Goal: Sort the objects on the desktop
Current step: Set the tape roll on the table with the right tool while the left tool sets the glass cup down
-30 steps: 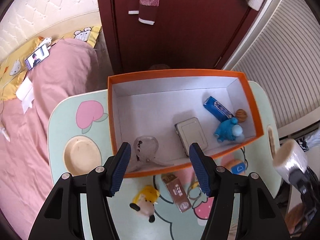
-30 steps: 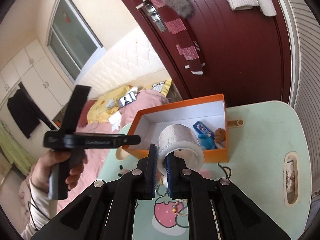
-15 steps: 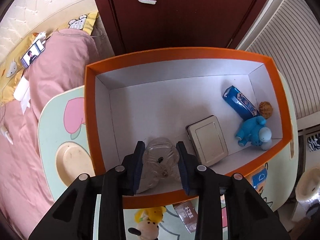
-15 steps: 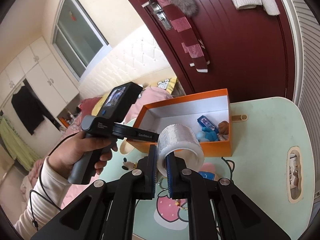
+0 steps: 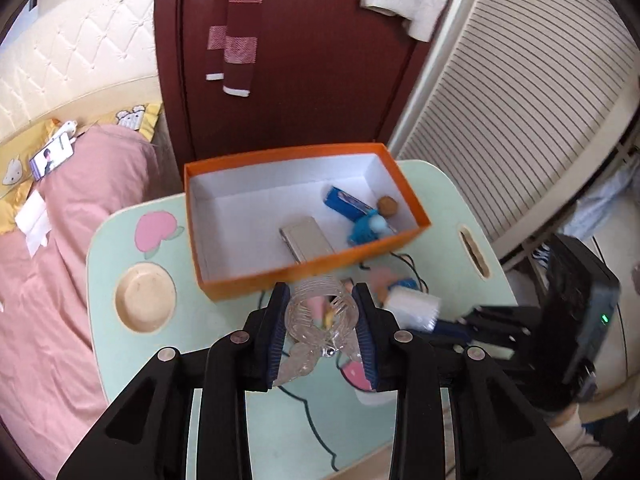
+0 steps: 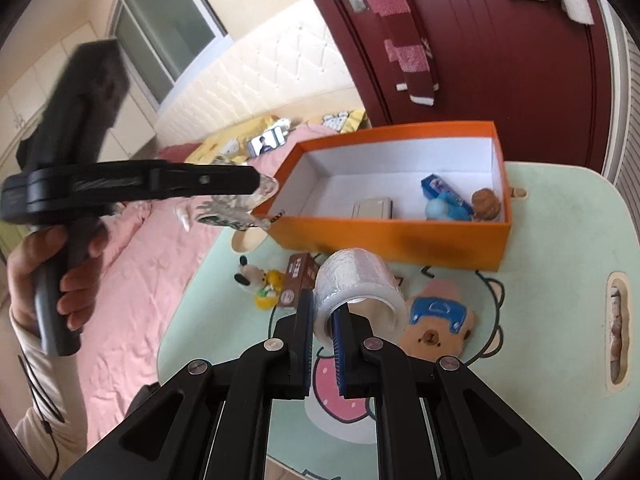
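Above the pale green worktop (image 6: 560, 240), the left claw (image 5: 322, 330) grips a crumpled clear plastic bottle (image 5: 320, 312) while the right claw (image 6: 322, 330) pinches a tape roll's (image 6: 358, 290) wall — both apparently bound for the orange box (image 6: 400, 236) just beyond.

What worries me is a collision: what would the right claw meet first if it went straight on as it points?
Probably the near wall of the orange box, with the tape roll held in the right claw touching first; depth is unclear, so the table just before it could come first.
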